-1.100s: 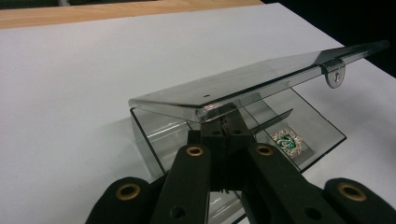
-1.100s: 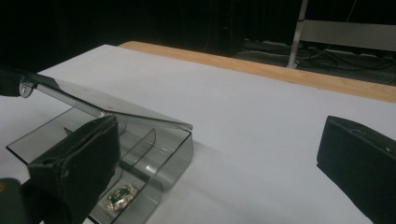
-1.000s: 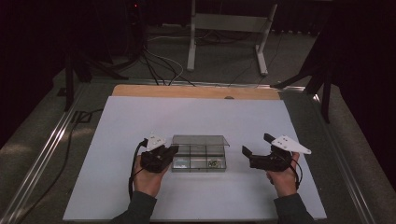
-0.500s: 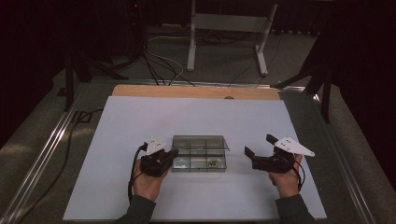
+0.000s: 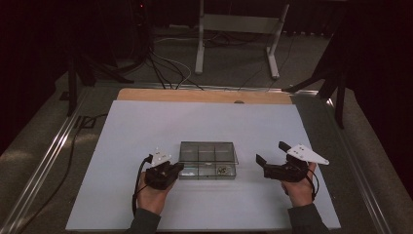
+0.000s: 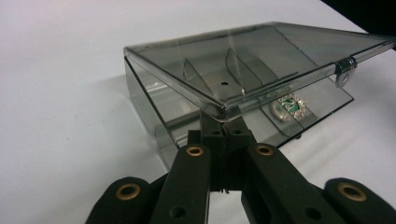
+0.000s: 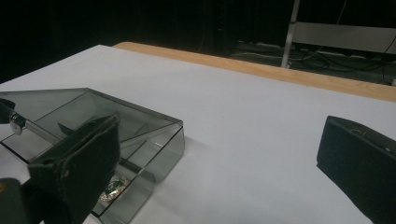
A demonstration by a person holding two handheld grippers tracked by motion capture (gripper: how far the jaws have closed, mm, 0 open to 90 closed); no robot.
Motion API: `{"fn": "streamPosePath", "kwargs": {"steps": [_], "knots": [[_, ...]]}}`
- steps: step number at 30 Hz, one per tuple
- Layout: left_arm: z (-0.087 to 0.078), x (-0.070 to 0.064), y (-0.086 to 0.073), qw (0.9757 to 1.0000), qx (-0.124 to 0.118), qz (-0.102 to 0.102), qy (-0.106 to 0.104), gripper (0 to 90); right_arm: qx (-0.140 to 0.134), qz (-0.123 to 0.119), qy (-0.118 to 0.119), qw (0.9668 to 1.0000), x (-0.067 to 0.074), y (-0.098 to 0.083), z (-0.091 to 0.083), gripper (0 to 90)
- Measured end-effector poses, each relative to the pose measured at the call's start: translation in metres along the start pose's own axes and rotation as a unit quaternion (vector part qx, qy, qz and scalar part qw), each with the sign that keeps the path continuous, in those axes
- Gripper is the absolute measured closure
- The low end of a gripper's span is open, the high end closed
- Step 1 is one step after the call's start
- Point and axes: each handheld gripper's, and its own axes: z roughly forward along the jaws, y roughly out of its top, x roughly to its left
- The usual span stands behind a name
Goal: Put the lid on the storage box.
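White table (image 5: pixel 122 146); left gripper (image 6: pixel 223 125) jaws pinch box lid (image 6: pixel 261 60) corner; right gripper (image 5: pixel 265 163) jaws spread; box contents blurred.

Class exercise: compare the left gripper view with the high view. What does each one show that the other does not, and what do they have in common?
Left gripper view alone: the closed jaws of the left hand-held gripper under the corner of the raised lid, a small metal clasp on the lid's edge, and a green and silver trinket seen in detail.

High view alone: the right hand-held gripper with open jaws, apart from the box, both hands, the wooden strip and the floor beyond.

Shared: the clear compartment box and the white table surface.
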Motion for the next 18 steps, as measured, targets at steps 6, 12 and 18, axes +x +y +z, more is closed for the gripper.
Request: {"fn": "streamPosePath", "kwargs": {"steps": [6,12,18], "knots": [[0.001,-0.0001,-0.0047,1.0,0.008,0.002,-0.001,90.0,0.0,-0.003,0.001,1.0,0.0012,0.0,-0.0004,0.0],[-0.0004,0.0001,-0.0069,1.0,0.009,0.004,-0.001,90.0,0.0,-0.004,0.001,1.0,0.0016,-0.0002,-0.0004,0.0],[-0.0006,0.0003,-0.0106,0.9999,0.015,0.007,0.0,90.0,0.0,-0.004,0.001,1.0,0.0019,-0.0004,-0.0004,0.0]]}}
